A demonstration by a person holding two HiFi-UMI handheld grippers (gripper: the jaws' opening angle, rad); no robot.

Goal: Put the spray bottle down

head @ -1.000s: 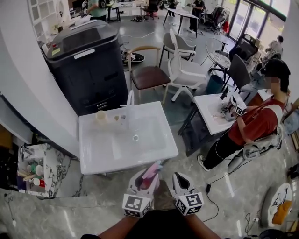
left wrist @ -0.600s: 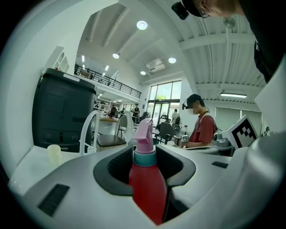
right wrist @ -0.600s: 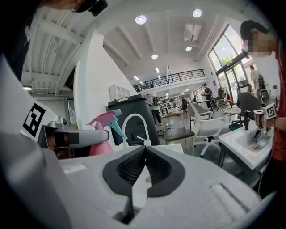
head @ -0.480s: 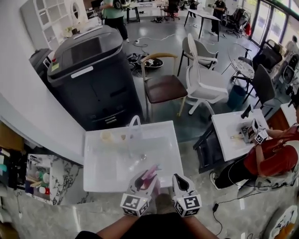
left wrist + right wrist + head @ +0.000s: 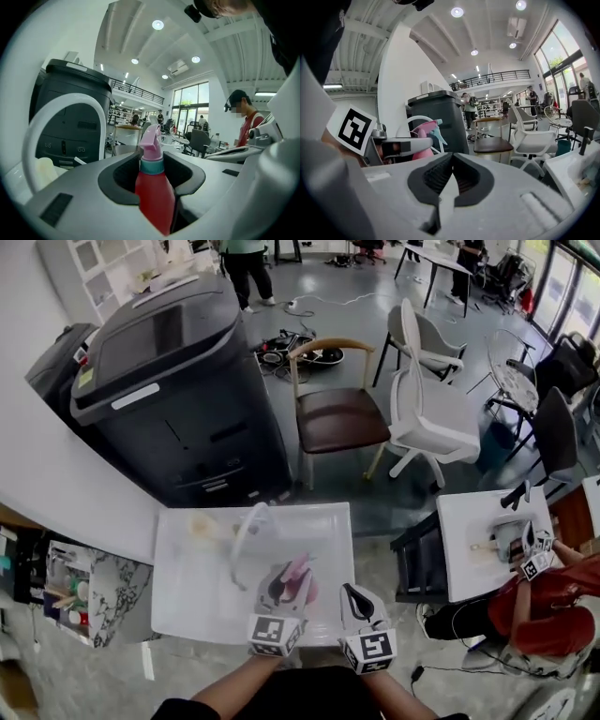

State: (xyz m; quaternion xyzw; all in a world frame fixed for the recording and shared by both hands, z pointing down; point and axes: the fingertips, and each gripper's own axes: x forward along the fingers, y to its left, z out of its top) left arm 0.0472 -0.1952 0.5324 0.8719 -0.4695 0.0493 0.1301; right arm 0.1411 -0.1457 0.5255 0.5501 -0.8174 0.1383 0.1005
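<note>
The spray bottle (image 5: pixel 153 192) has a red body, a teal collar and a pink spray head. It stands upright between the dark pads of my left gripper (image 5: pixel 152 161), which is shut on it. In the head view the left gripper (image 5: pixel 284 585) holds the spray bottle (image 5: pixel 296 573) over the near part of the white sink table (image 5: pixel 183 601). My right gripper (image 5: pixel 353 599) is just to its right, shut with nothing in it; its jaws meet at the tip (image 5: pixel 451 159). The right gripper view shows the bottle's pink head (image 5: pixel 423 140) at the left.
A curved white faucet (image 5: pixel 242 535) and a pale cup (image 5: pixel 200 524) stand on the sink table. Behind it is a big black bin (image 5: pixel 178 399). A brown chair (image 5: pixel 339 418) and a white chair (image 5: pixel 436 418) stand beyond. A person in red (image 5: pixel 553 601) works at a small white table (image 5: pixel 473 545) on the right.
Both grippers have moved forward, from short of the sink table's near edge to above it. The left one still holds the bottle and the right one stays shut.
</note>
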